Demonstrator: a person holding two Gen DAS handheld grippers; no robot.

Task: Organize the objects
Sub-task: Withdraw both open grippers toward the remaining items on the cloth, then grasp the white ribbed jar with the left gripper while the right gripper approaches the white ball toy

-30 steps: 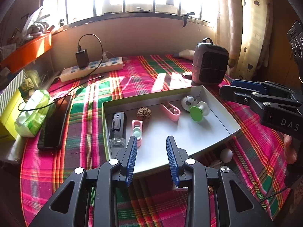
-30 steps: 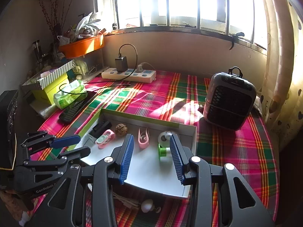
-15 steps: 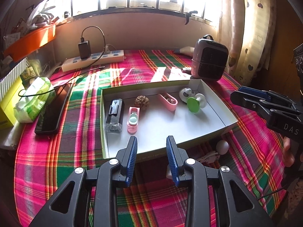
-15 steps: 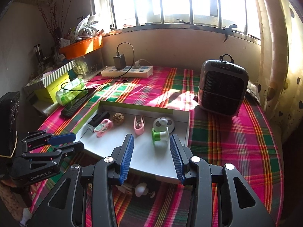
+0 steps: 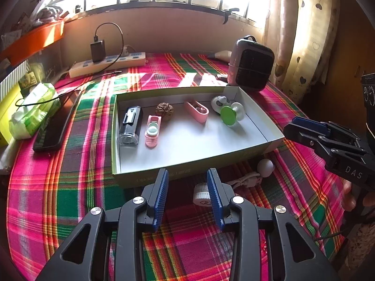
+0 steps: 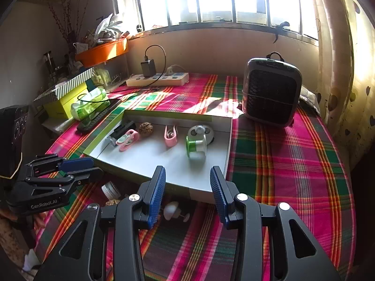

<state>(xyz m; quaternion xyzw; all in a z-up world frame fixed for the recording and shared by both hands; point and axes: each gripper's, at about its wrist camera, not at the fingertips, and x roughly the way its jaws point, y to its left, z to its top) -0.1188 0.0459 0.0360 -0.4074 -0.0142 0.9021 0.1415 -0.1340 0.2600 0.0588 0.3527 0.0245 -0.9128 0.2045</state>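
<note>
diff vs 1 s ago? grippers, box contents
Both grippers have drawn back toward the near side: the box sits farther off, and a white cap and cable now show before it. Left gripper jaws have just been opening, nothing between them. Right gripper unchanged, empty. Box contents unmoved.

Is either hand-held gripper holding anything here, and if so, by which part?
Nothing is held. The left hand-held gripper and right hand-held gripper are both open and empty; the left's jaws have just been opening.
</note>
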